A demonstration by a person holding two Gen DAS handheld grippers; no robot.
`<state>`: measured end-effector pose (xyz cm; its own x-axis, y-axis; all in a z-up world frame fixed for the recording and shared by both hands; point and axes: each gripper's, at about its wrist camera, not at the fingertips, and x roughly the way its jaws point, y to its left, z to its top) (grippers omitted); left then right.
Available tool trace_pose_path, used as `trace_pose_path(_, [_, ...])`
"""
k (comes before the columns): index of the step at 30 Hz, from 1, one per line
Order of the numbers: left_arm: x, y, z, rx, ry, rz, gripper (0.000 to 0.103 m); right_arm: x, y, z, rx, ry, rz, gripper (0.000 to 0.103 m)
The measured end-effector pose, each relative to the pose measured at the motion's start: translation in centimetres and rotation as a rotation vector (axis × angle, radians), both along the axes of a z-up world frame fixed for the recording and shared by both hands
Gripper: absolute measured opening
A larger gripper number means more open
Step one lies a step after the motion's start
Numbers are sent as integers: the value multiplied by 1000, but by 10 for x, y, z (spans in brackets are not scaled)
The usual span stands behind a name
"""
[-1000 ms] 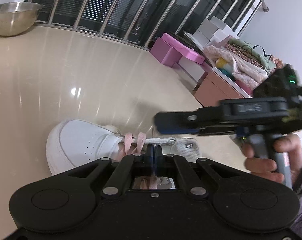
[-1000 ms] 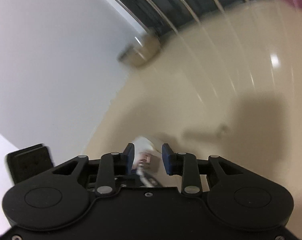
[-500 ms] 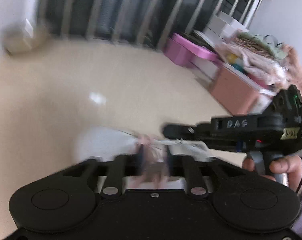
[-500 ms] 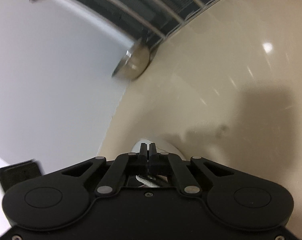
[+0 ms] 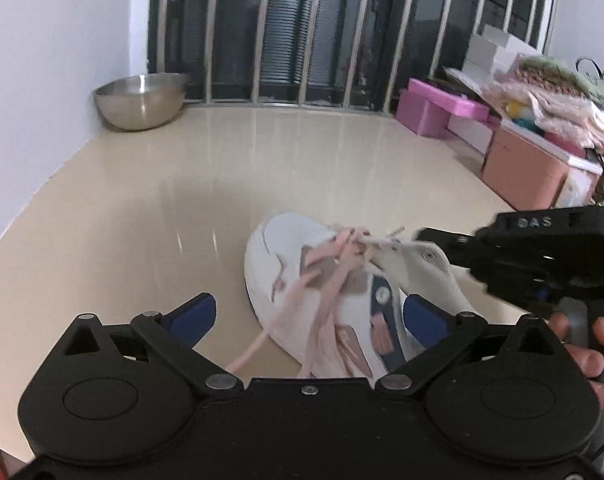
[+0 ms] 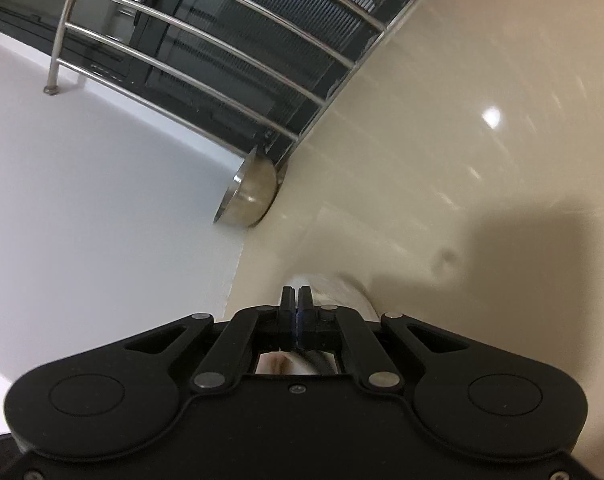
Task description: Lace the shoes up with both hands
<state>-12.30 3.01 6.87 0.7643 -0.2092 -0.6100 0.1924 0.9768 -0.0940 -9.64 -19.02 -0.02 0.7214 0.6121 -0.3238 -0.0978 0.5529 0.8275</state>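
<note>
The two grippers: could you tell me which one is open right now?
The left gripper is open, its blue pads spread wide on either side of the white shoe. The right gripper has its fingers pressed together.

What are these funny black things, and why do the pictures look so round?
They are two pinching tools, one held in each of a person's hands. Each carries a wide-eyed camera looking along its jaws. One picture is from the left gripper, jaws wide open above a white shoe lying on the shiny floor. The other is from the right gripper, jaws shut; in the left view it seems to pinch the pink lace. A hand holds its handle. A metal bowl sits by the wall.
</note>
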Motion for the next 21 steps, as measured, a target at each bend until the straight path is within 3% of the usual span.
trace_pose_path(4, [1,-13,-3,-19,13,-41,99,-10,-18,6,-70,-39,-20,0])
trace_pose_path(5, [1,-18,-5,11,11,-36,97,-13,-22,8,-88,-48,-25,0])
trace_pose_path(7, [-1,-18,-8,86,-20,-7,68,-15,-30,12,-116,-78,-8,1])
trace_pose_path(8, [-5,-12,-6,56,-33,-35,54,-11,-31,16,-114,-98,43,3])
trace_pose_path(9, [-10,-5,-4,1,-24,-72,20,-6,-32,20,-110,-102,92,7])
trace_pose_path(12, [-13,7,1,30,-38,-18,15,3,-20,29,-138,-122,197,25])
trace_pose_path(19, [-16,23,3,42,-44,1,15,17,44,22,-166,-90,316,24])
trace_pose_path(20, [-15,22,3,48,-46,-3,15,18,48,19,-148,-80,315,18])
trace_pose_path(21, [-16,23,3,54,-46,-5,15,20,49,16,-121,-70,304,2])
